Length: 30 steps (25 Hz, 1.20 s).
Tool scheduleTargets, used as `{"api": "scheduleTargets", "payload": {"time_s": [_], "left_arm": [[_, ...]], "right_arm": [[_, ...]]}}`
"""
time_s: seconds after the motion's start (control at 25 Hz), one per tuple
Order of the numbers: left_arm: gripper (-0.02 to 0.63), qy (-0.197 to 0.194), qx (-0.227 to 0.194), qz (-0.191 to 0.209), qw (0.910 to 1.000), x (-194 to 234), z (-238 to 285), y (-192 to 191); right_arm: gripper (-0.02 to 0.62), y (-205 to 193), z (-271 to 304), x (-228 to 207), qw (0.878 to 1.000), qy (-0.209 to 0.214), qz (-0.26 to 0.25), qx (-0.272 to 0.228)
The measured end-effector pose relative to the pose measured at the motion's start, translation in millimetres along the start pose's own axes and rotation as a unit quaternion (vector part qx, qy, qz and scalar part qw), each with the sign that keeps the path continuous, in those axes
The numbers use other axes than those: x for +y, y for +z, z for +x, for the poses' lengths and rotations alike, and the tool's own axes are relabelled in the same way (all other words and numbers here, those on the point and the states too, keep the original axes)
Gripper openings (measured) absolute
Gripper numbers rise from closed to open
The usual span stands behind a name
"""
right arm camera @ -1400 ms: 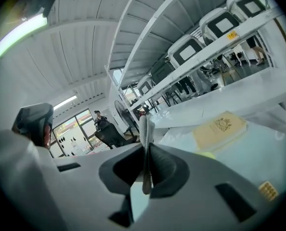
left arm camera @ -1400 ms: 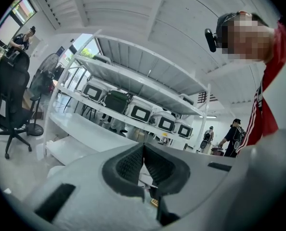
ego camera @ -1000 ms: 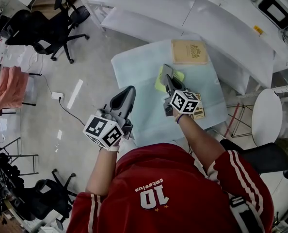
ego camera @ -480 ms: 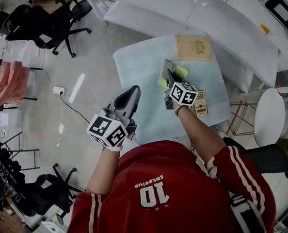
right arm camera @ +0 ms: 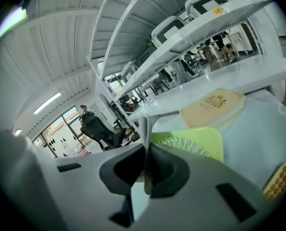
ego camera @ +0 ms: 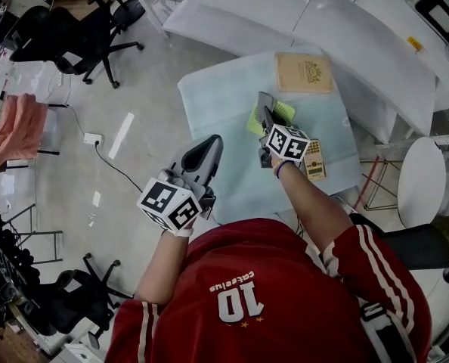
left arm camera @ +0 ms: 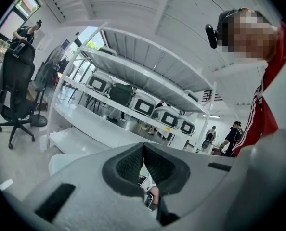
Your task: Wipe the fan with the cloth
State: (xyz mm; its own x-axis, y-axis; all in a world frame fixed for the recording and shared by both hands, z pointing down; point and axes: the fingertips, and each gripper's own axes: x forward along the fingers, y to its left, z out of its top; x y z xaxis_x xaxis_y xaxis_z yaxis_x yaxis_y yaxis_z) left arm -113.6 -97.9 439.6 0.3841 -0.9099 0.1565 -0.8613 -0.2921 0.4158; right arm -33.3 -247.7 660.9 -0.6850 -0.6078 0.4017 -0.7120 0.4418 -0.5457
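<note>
On the left, the left gripper point(ego camera: 209, 149) hangs over the near left edge of the bench point(ego camera: 217, 104), its jaws pressed together with nothing between them. To its right, the right gripper point(right arm camera: 147, 153) is clamped on a thin grey cloth point(right arm camera: 145, 129), which stands up as a limp sheet from the pinch. Just past those jaws, mid-bench, lies the small yellow-green fan point(right arm camera: 201, 141), its ribbed grille facing up. A tan book point(right arm camera: 213, 107) rests farther off to the right.

The cloth looks soft and floppy, so it probably wipes best dragged flat. The fan seems light plastic and likely to slide, so steadying it by its outer frame, not the thin ribs, seems wise.
</note>
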Motion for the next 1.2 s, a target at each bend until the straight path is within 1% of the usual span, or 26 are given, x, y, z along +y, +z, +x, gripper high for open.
{"api": "scheduleTargets", "payload": {"time_s": [0.28,0.52,0.72,1.2], "left_arm": [[0.003,0.0,0.003,0.012,0.9999,-5,1,3],[0.003,0.001,0.011,0.021,0.9997,-5,3,1],[0.003,0.006,0.016,0.025,0.9995,-3,6,-1],[0.003,-0.003,0.02,0.029,0.9994,-8,13,3]], "right_arm": [[0.011,2,-4,-3,1.0,-0.003,0.001,-0.002],[0.011,3,-10,-12,1.0,-0.013,0.005,-0.007],[0.011,3,-15,-20,1.0,-0.022,0.006,-0.01],[0.011,8,-26,-30,0.999,-0.033,0.017,-0.02]]}}
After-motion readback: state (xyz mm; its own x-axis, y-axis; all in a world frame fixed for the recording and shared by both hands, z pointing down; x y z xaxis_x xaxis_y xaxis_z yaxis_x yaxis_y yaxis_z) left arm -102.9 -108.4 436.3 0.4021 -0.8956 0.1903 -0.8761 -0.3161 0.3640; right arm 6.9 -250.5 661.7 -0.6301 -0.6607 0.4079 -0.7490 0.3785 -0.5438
